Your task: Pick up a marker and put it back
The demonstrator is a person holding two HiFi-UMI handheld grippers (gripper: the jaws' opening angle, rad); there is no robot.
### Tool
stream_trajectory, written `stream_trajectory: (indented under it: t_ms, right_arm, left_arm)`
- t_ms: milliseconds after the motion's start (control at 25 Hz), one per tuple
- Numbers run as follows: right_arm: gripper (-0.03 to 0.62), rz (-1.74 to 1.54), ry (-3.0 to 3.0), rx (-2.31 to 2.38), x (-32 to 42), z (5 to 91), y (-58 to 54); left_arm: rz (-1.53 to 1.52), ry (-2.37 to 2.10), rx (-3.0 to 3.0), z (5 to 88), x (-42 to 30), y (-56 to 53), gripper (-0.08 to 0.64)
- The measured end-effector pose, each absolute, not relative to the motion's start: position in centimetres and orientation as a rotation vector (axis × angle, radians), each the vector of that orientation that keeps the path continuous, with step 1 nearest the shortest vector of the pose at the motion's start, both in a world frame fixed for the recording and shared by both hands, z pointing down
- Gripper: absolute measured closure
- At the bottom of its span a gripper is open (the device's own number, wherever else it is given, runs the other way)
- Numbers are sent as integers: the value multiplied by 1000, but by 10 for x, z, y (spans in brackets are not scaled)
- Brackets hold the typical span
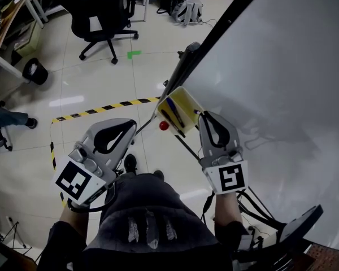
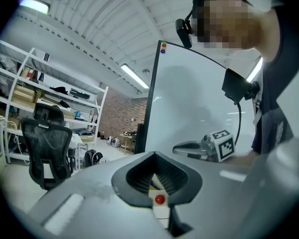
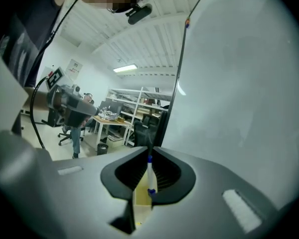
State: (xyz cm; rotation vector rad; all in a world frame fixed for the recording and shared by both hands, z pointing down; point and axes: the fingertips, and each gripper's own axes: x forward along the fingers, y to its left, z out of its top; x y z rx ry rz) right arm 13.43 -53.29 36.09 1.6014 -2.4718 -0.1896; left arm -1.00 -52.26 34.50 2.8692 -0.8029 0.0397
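1. Landmark: a yellow tray [image 1: 187,101] is fixed at the lower edge of the whiteboard [image 1: 282,66]. All positions below are given from this tray.
2. Tray contents: a blue-capped marker [image 1: 172,109] lies lengthwise in the tray. A second, darker marker [image 1: 174,124] lies beside it, nearer the person. A red round end [image 1: 164,125] shows at the tray's near-left corner. I cannot tell whether it is a cap or a magnet.
3. Task item: the marker is in the tray and neither tool holds it.
4. Right gripper [image 1: 205,116]: it is just beside the tray's right edge and points along it. Its jaw tips are drawn together and clamp nothing. In the right gripper view the blue-capped marker [image 3: 149,176] shows only through the hollow behind the tips, with the tray beyond.
5. Left gripper [image 1: 131,124]: it is to the left of the tray and apart from it. Its jaws are together and empty. The tray's red end [image 2: 160,199] is visible through its hollow.
6. Judgement on placement: the right tool is lined up with the marker's length, which suits either an approach or a withdrawal. The left tool appears to be idle.
7. Judgement on the next move: a grasp requires the right jaws to part first.
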Motion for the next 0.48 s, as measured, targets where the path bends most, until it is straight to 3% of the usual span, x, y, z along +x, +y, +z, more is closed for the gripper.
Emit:
stream_trajectory:
  t_ms: [480]
  right_arm:
    - [563, -407, -2704, 1554, 114, 239, -488]
  left_arm:
    - [-25, -887, 2903, 318, -13, -494, 554]
